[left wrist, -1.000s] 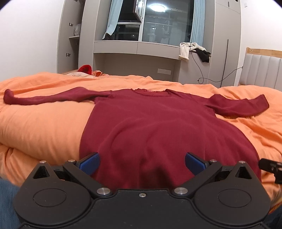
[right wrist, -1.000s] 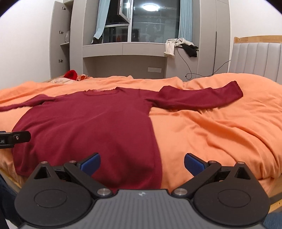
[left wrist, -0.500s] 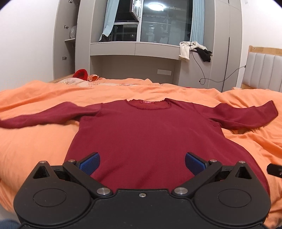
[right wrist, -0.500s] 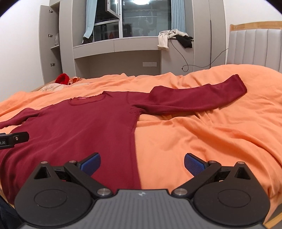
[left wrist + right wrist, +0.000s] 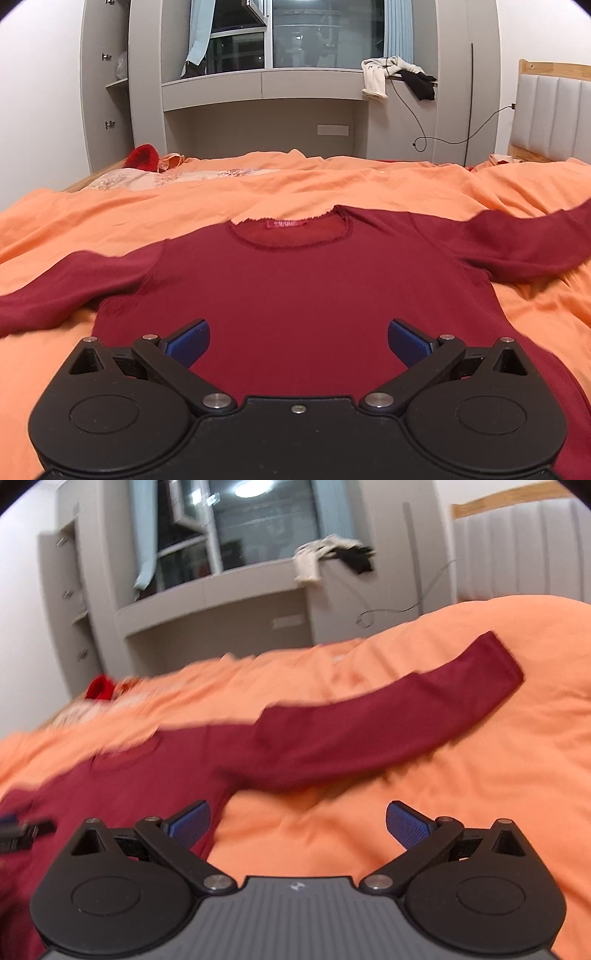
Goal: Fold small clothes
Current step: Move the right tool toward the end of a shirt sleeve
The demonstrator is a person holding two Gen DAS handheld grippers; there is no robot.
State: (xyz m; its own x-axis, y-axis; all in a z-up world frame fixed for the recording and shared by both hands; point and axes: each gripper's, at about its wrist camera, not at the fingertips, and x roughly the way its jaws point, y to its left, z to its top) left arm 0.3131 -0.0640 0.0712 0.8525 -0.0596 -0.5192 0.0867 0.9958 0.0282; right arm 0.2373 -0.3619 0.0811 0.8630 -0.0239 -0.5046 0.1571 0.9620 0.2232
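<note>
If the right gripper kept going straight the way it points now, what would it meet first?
Most likely the orange bedding, which fills the gap ahead of the open right gripper. Just beyond lies the maroon sweater's sleeve, stretched across the bed. The frame is blurred, so depth is uncertain.

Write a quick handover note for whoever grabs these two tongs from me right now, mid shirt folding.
Left tongs: open, holding nothing, above the body of the dark red long-sleeved shirt.
Right tongs: open, holding nothing, near the shirt's right edge below the sleeve; that view is blurred.
Shirt: lies flat on the orange bedcover, collar pointing away, both sleeves spread out to the sides. The right sleeve stretches out towards the headboard side.
Done: shirt spread out, no fold visible.
Left: all the folding, probably sleeves in first, then the body.
</note>
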